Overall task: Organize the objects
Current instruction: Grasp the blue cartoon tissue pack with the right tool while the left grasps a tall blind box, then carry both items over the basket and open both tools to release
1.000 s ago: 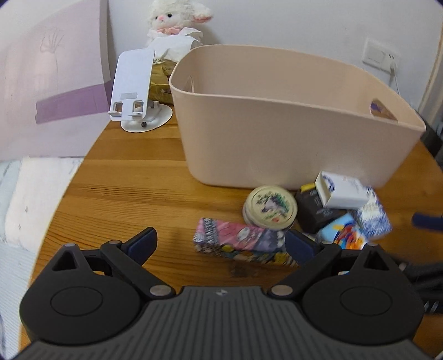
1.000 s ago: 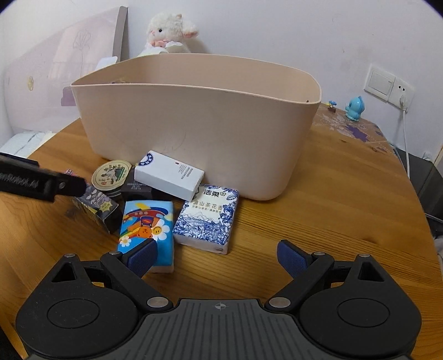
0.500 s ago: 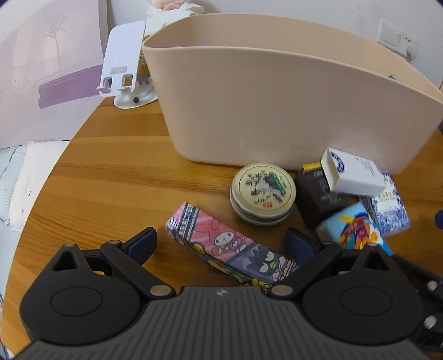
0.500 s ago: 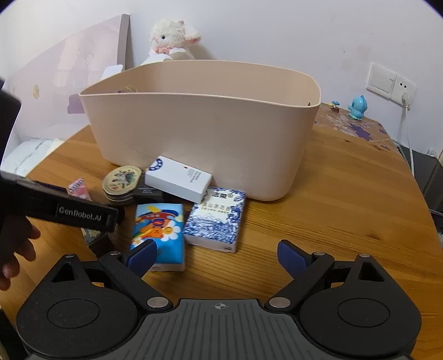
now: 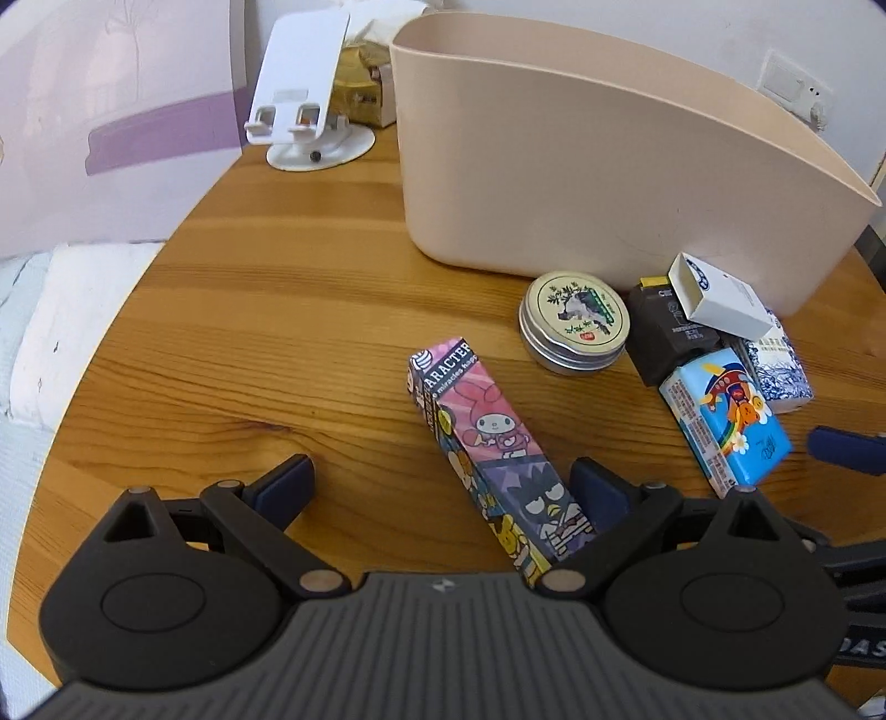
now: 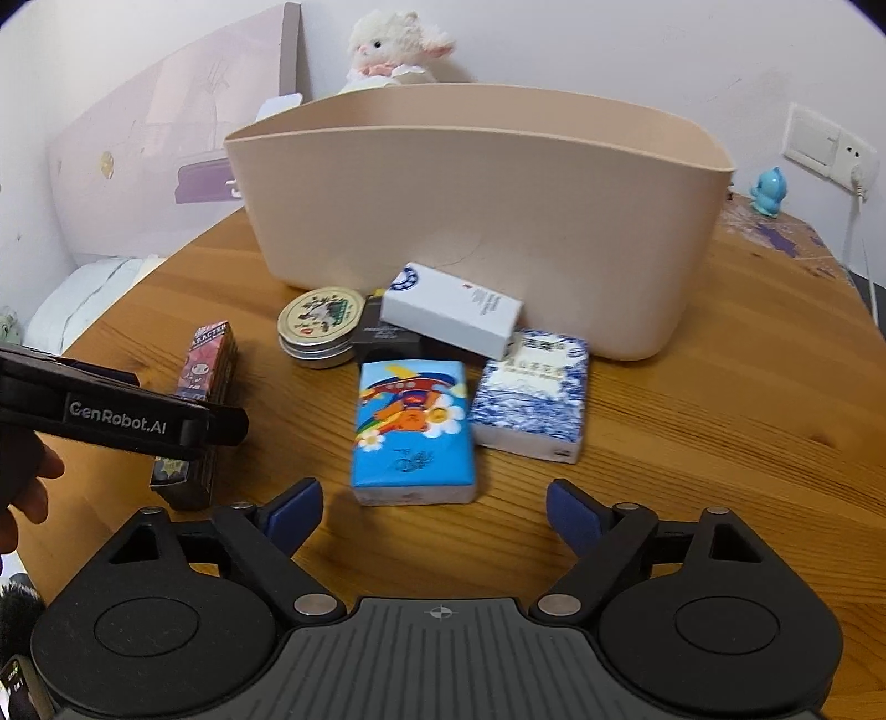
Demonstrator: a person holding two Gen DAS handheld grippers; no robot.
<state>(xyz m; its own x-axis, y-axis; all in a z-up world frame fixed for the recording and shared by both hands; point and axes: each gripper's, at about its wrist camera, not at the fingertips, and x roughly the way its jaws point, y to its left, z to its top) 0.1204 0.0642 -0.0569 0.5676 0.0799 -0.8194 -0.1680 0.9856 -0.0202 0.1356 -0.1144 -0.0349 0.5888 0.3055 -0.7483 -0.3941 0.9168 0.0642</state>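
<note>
A long pink cartoon box (image 5: 493,448) lies on the wooden table, its near end between the open jaws of my left gripper (image 5: 443,482), close to the right finger. It also shows in the right wrist view (image 6: 202,382). My right gripper (image 6: 432,507) is open and empty, just short of a blue cartoon tissue pack (image 6: 412,432). A blue-white tissue pack (image 6: 531,396), a white box (image 6: 451,310), a dark box (image 6: 382,335) and a round tin (image 6: 318,327) lie in front of the beige bin (image 6: 476,216).
A white phone stand (image 5: 302,99) stands at the back left beside the bin. A plush lamb (image 6: 387,47) sits behind the bin. A small blue figure (image 6: 767,191) and a wall socket (image 6: 830,147) are at the far right. The table edge curves at the left.
My left gripper has moved forward and down, so the pink cartoon box now lies lengthwise between its fingers. My right gripper has moved closer to the blue tissue pack.
</note>
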